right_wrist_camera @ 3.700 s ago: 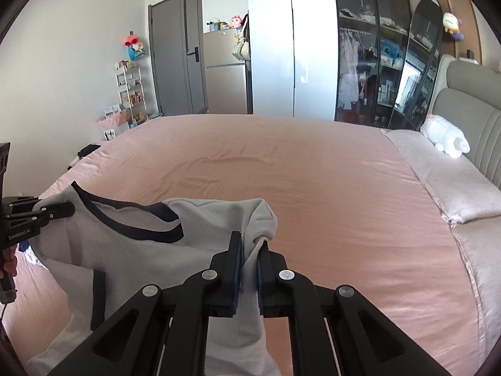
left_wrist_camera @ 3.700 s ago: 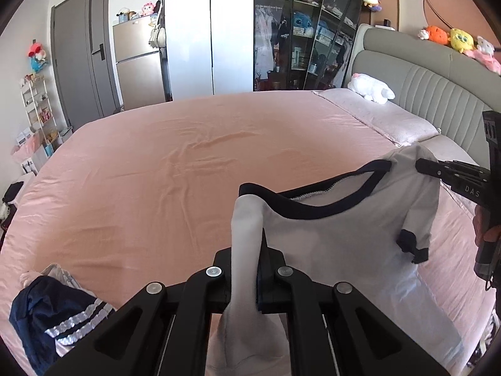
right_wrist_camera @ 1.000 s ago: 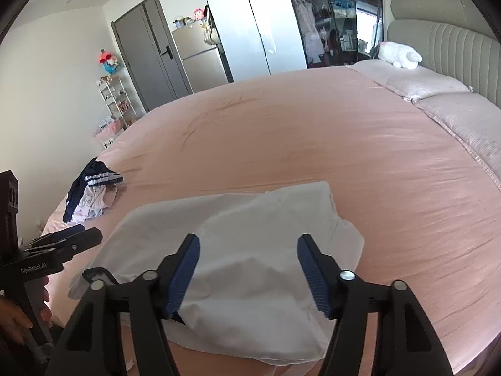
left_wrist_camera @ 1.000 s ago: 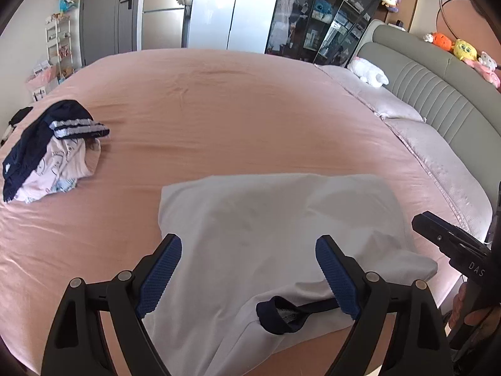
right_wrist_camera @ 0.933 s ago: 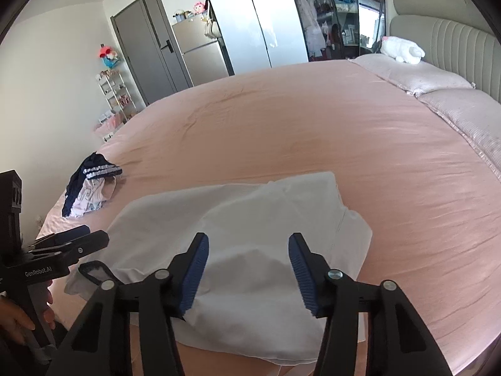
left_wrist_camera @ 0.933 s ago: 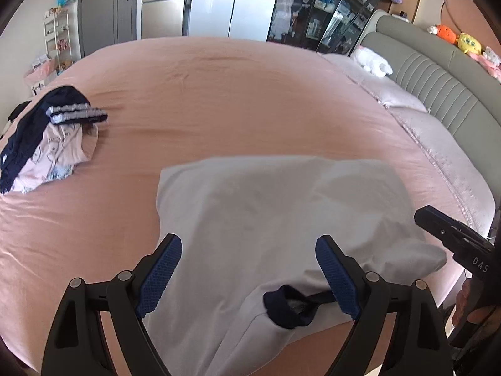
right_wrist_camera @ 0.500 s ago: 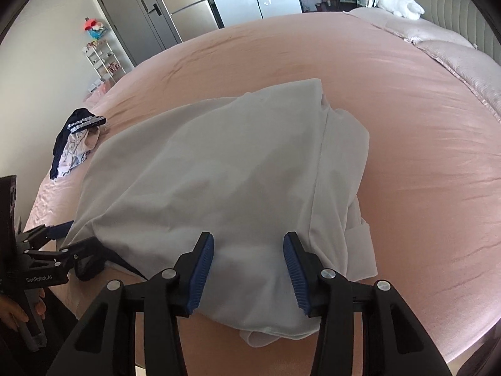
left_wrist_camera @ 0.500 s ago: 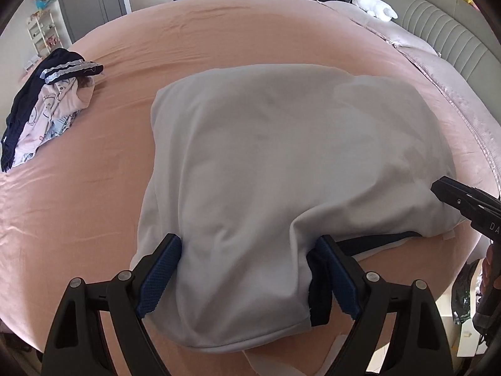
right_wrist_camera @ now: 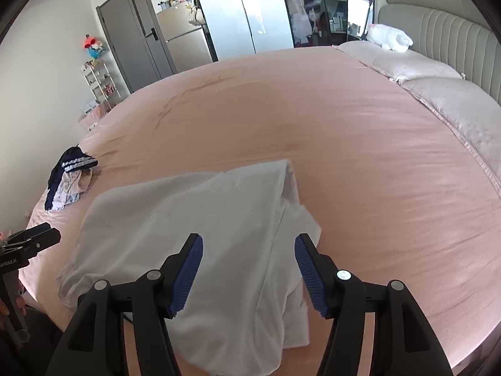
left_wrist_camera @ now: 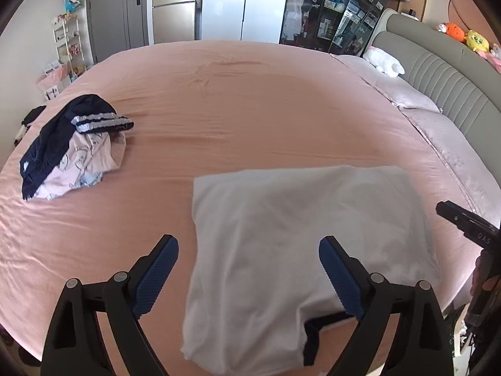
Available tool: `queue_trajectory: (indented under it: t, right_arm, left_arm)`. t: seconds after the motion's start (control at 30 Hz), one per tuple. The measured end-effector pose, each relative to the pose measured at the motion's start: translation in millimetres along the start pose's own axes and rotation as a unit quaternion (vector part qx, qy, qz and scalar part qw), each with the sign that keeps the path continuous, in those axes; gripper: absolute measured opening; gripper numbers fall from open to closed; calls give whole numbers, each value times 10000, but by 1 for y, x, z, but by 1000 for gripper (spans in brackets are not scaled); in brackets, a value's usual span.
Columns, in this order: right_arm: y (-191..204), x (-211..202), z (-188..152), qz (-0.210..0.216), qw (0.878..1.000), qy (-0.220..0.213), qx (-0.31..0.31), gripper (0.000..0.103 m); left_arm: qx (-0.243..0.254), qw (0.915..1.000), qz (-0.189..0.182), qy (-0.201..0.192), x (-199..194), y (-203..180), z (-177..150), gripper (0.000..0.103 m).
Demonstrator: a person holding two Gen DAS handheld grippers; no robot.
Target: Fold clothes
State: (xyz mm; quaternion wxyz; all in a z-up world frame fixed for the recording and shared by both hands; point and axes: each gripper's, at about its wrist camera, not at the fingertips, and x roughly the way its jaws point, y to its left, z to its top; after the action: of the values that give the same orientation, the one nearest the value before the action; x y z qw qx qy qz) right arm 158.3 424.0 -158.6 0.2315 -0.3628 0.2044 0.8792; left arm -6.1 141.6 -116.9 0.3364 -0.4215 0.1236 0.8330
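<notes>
Left gripper [left_wrist_camera: 249,274], bottom centre: jaws opening wide, gripping nothing, hovering over the shirt [left_wrist_camera: 300,235] to reach for an edge.
Right gripper [right_wrist_camera: 249,271], bottom centre: jaws opening, empty, straddling the shirt's near fold.
Shirt: lying flat at lower centre on the bed [left_wrist_camera: 250,94], spread for folding.
Pile [left_wrist_camera: 72,147], left middle: lying well apart, probably waiting its turn.

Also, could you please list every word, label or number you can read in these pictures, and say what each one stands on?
"DAS": white letters on the black body of the right gripper, cut off at the picture's edge.
"GenRobot.AI": on the black body of the left gripper, partly cut off, only roughly legible.
Print on a pink bag by the white shelf: too blurred to read.
</notes>
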Motion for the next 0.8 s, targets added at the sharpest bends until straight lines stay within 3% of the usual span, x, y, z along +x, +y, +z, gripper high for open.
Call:
queue_trajectory:
  t: [0.13, 0.33, 0.6, 0.8]
  right_arm:
    - [-13, 23, 32, -35, 9998, 42, -179, 65]
    - [-30, 80, 59, 147, 9985, 527, 16, 66]
    - [-26, 124, 67, 577, 9937, 943, 207, 66]
    - [-22, 142, 65, 639, 9911, 1156, 174, 66]
  left_arm:
    - [-41, 9998, 68, 207, 39, 25, 24, 92]
    - [-236, 9977, -72, 638, 82, 47, 31, 92]
    - [-412, 9964, -311, 671, 98, 55, 38, 93]
    - [-700, 9925, -492, 874, 118, 59, 43, 92]
